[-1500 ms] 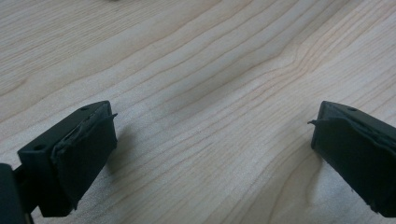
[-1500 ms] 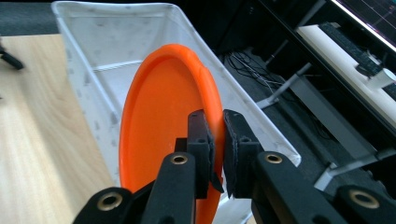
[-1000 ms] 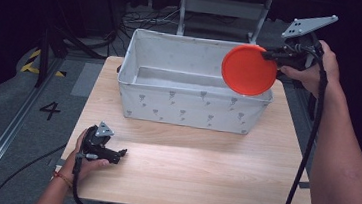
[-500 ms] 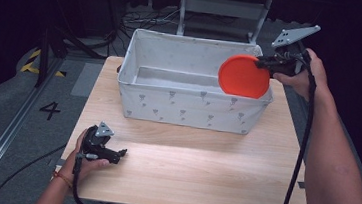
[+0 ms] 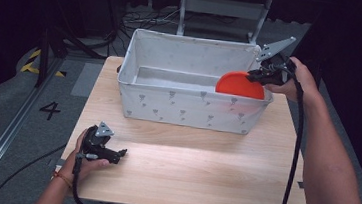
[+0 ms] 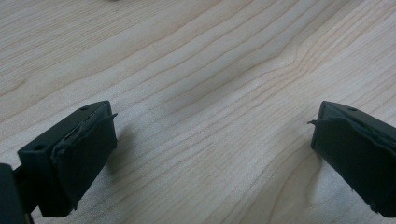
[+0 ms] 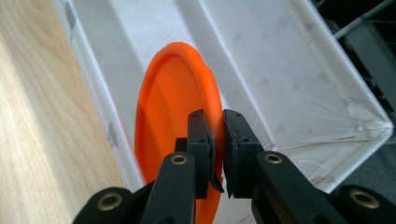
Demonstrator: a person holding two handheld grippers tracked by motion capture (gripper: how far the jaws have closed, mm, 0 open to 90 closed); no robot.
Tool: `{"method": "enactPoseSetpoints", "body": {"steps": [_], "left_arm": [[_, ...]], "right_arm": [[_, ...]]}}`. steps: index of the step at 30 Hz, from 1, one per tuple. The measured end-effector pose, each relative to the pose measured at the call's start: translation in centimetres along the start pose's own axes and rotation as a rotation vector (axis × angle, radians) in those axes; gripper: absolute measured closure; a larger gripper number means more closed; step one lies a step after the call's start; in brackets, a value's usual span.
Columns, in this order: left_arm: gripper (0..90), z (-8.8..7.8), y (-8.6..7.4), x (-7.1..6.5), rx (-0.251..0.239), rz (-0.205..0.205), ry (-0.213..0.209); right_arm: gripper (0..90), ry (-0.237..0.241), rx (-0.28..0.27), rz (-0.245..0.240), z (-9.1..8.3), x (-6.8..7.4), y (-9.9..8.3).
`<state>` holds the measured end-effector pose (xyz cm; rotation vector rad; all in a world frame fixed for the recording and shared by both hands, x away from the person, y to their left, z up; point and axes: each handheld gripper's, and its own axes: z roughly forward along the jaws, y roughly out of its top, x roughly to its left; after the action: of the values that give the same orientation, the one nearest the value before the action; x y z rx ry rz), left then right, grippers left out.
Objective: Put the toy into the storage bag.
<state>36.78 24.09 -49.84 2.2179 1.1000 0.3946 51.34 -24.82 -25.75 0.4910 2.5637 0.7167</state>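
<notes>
The work looks nearly done: 1 white fabric bin [image 5: 188,108] stands on the surface [image 5: 201,179], and 1 orange plate [image 5: 240,85], pinched at its rim in the right gripper [image 7: 215,140], is partly inside it, unreleased. The left gripper [image 6: 210,140] rests wide and empty.

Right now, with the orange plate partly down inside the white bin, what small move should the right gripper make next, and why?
Probably lower a little more, then open. The right gripper is shut on the rim of the orange plate, which stands on edge, half below the wall of the white bin, and its lower edge is hidden there.
</notes>
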Motion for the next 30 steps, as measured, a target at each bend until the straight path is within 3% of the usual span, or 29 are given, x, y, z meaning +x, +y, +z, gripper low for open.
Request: {"method": "enactPoseSetpoints", "body": {"steps": [6,13,18,25,30], "left_arm": [[0.5,0.0,0.0,0.0,0.000,0.000,0.000],[0.5,0.0,0.0,0.0,0.000,0.000,0.000],[0.5,0.0,0.0,0.0,0.000,0.000,0.000],[0.5,0.0,0.0,0.0,-0.001,0.001,-0.001],[0.5,0.0,0.0,0.0,-0.001,0.001,-0.002]], "right_arm": [[82.1,0.079,0.068,-0.055,1.0,0.2,0.1],[81.7,0.152,0.153,-0.084,2.2,0.0,0.4],[81.4,0.188,0.197,-0.089,3.2,-0.2,0.6],[80.7,0.226,0.301,-0.091,5.2,-0.5,0.6],[79.9,0.250,0.318,-0.068,6.0,-0.8,0.3]]}}
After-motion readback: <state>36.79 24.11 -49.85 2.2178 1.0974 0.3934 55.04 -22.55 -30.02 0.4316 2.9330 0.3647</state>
